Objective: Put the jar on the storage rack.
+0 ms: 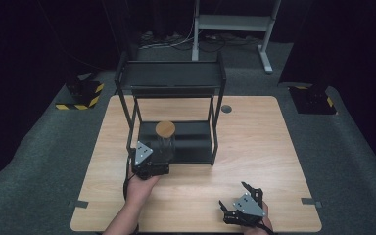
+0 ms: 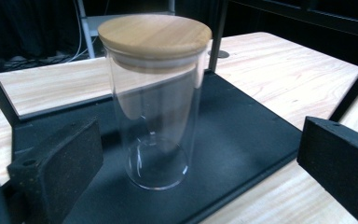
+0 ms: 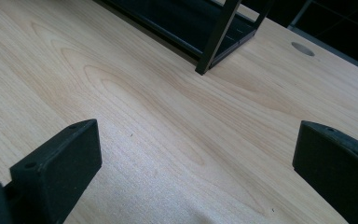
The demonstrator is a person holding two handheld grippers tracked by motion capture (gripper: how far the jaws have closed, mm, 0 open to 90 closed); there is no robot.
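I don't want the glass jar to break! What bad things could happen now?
The left tool is open around the tall glass jar on the rack's bottom shelf. Squeezing off-centre could tip it, since it is tall and narrow. The wooden lid might slip off if the jar tilts. Lifting too high could bump the upper shelf.

Left forearm reaches forward over the table; left gripper [image 1: 149, 161] held level, jaws spread wide in its own view. Right gripper [image 1: 245, 205] sits low near the table's front edge, jaws wide apart, apparently angled down toward the tabletop.
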